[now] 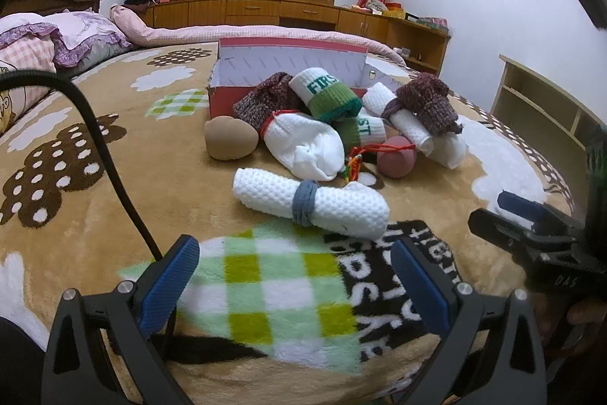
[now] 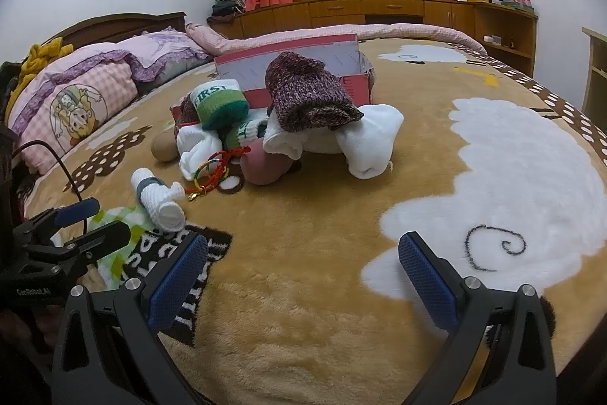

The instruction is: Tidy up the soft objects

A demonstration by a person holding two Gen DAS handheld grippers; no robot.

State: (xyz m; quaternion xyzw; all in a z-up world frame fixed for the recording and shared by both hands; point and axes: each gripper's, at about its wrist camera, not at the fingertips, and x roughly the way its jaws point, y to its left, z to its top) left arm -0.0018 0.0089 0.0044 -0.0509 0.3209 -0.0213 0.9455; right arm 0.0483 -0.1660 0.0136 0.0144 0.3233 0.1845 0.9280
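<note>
Currently both hand-held grippers, left (image 1: 296, 276) and right (image 2: 303, 272), are hovering spread and empty over the bed (image 2: 341, 310). Soft items are lying piled before the box (image 1: 227, 94); a towel roll (image 1: 309, 202) is lying nearest, likely first pick.

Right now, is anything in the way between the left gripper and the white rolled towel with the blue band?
Nothing visible is. The left gripper is open, and only bare blanket lies between it and the rolled towel. The sock pile and the red box sit behind the towel, not in front.
</note>
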